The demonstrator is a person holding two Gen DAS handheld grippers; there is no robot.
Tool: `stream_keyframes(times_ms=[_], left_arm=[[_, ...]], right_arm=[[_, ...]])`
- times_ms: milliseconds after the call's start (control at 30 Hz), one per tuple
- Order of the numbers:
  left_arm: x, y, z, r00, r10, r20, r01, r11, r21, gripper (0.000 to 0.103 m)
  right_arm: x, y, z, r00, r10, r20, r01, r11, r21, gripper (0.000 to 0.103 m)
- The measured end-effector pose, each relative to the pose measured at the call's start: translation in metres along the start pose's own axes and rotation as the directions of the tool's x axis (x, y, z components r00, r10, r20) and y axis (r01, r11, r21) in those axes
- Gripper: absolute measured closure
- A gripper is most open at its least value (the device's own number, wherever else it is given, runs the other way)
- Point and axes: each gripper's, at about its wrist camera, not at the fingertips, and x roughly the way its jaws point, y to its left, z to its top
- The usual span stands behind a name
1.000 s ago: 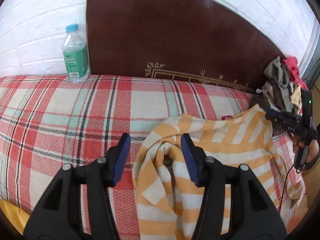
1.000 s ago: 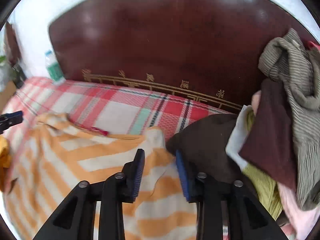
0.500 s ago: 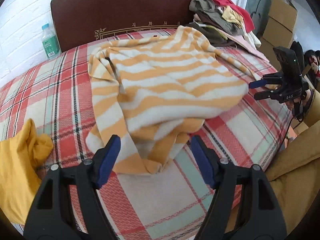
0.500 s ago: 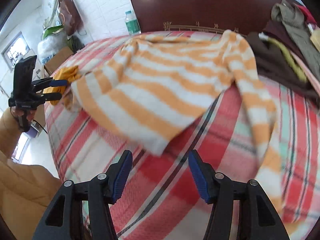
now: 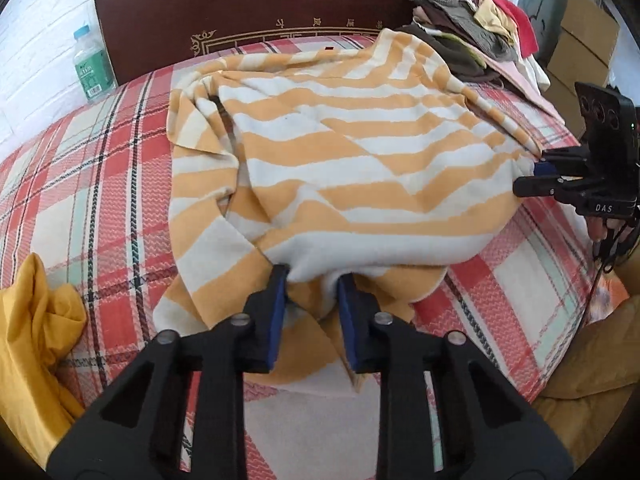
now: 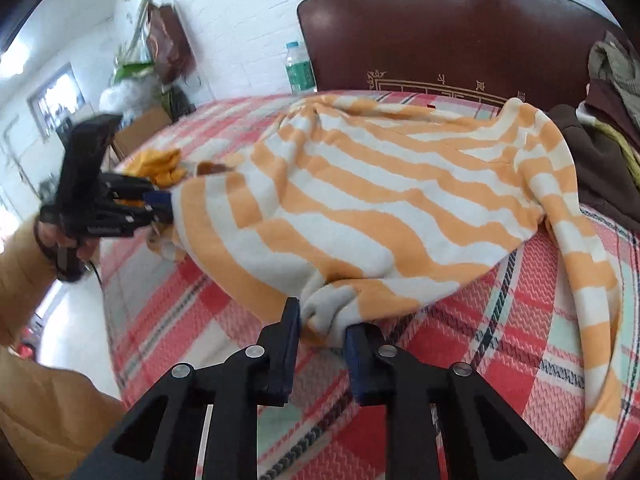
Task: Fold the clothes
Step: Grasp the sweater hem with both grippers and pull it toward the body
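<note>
— Sweater placement first?
— Striped sweater (image 5: pixel 360 168) spread face-up on the plaid bedcover (image 5: pixel 100 168), hem at the near edge, collar end up by the headboard (image 5: pixel 248 4). Long axis straight away from both grippers.

— Grip on each side?
— Left gripper (image 5: pixel 310 300) narrowed onto a bunched hem corner, cloth pinched between the blue pads. Right gripper (image 6: pixel 322 320) the same on the opposite hem corner, jaws close together around a wad of fabric. Hem strung between the two, sagging a little in the middle.

— Nearer hand for the sleeves?
— Right one, probably, for the sleeve (image 6: pixel 592 320) trailing loose down the bed on that side. Other sleeve doubled under at the left edge, closer to the left gripper.

— Next move, then?
— Likely a carry of the hem up and forward toward the collar, both sides together, to halve the body. Uneven lift and a skewed fold as the risk.

— Containers?
— Plastic bottle (image 5: pixel 90 66) upright beside the headboard; contents not readable. Cardboard boxes (image 5: pixel 584 40) past the bed, insides hidden. Otherwise a heap of clothes (image 5: pixel 472 28) at the far right corner, touching the sweater's shoulder, and a yellow garment (image 5: pixel 36 340) crumpled at the left.
</note>
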Motion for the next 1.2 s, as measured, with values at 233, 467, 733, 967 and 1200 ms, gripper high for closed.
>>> stream_keyframes(times_ms=[233, 467, 733, 967, 1200], left_arm=[[-0.002, 0.023, 0.045, 0.999, -0.01, 0.032, 0.012, 0.998, -0.065, 0.079], [0.034, 0.042, 0.067, 0.999, 0.017, -0.036, -0.021, 0.994, -0.106, 0.079], [0.027, 0.03, 0.043, 0.999, -0.041, -0.015, 0.041, 0.998, -0.038, 0.042], [0.035, 0.01, 0.037, 0.999, -0.007, -0.043, 0.009, 0.998, 0.056, 0.031], [0.036, 0.007, 0.036, 0.996, 0.054, -0.072, -0.051, 0.998, 0.04, 0.084]], right_arm=[[-0.017, -0.038, 0.069, 0.992, 0.093, 0.083, -0.103, 0.986, 0.132, 0.087], [0.039, -0.083, 0.104, 0.999, 0.014, -0.032, -0.005, 0.964, 0.264, 0.074], [0.023, -0.083, 0.061, 1.0, 0.022, 0.007, -0.023, 0.973, 0.23, 0.047], [0.049, -0.083, 0.054, 0.998, -0.045, -0.053, 0.055, 0.977, 0.204, 0.047], [0.043, -0.078, 0.055, 0.998, -0.037, -0.043, 0.046, 0.973, 0.225, 0.094]])
